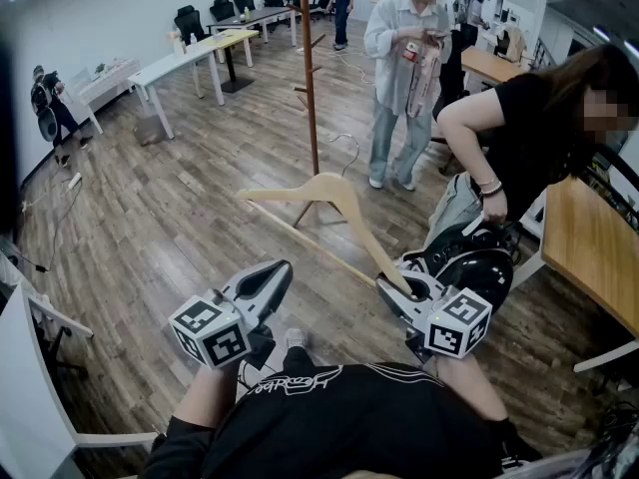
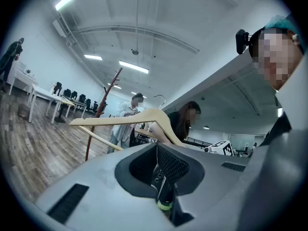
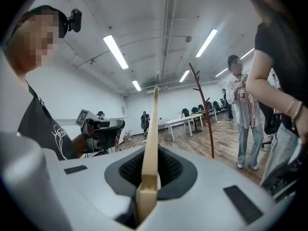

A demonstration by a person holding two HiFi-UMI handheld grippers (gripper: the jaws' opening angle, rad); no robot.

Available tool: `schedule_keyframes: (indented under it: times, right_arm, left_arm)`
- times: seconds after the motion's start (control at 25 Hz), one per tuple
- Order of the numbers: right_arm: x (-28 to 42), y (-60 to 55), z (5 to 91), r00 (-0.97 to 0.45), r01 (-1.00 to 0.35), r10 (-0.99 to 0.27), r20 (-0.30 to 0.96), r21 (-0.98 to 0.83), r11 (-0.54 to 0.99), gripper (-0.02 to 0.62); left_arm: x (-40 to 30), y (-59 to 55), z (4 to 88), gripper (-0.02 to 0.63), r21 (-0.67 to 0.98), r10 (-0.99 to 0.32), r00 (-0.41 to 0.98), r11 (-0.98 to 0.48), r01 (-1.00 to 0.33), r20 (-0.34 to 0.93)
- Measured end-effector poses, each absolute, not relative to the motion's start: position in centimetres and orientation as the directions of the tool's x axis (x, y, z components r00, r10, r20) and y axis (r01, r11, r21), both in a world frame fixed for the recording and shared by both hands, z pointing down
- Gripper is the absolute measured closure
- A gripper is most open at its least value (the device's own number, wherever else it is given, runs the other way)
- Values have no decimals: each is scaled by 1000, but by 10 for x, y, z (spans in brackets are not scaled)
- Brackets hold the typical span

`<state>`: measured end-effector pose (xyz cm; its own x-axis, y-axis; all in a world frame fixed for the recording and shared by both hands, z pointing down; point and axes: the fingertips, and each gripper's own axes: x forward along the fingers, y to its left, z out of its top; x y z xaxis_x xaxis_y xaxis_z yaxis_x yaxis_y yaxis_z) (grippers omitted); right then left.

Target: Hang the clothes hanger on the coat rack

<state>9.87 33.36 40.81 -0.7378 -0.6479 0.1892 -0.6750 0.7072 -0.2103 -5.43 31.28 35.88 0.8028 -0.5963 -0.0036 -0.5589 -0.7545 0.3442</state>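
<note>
A pale wooden clothes hanger with a metal hook is held out level in front of me. My right gripper is shut on the end of one of its arms. In the right gripper view the hanger runs straight up from between the jaws. My left gripper is shut and empty, to the left of the hanger and apart from it. In its own view the hanger crosses ahead. The brown coat rack stands on the floor beyond the hanger.
A person in a white shirt stands just right of the rack. Another person in black bends over a black chair close to my right gripper. A wooden table is at the right, white tables at the back left.
</note>
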Motion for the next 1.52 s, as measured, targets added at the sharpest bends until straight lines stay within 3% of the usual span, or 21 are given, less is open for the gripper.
schedule_keyframes:
  times: [0.8,1.52]
  right_arm:
    - [95,302,423,-727,-684,-660,189,-278,674,537]
    - [35,130,454,-718,-693,-654,236,-324,644,537]
  left_arm:
    - [-61,282,375,597,364,-587,810,-755,-546,-2]
    - [-113,104,396,597,408,-570,820,-736,-540,55]
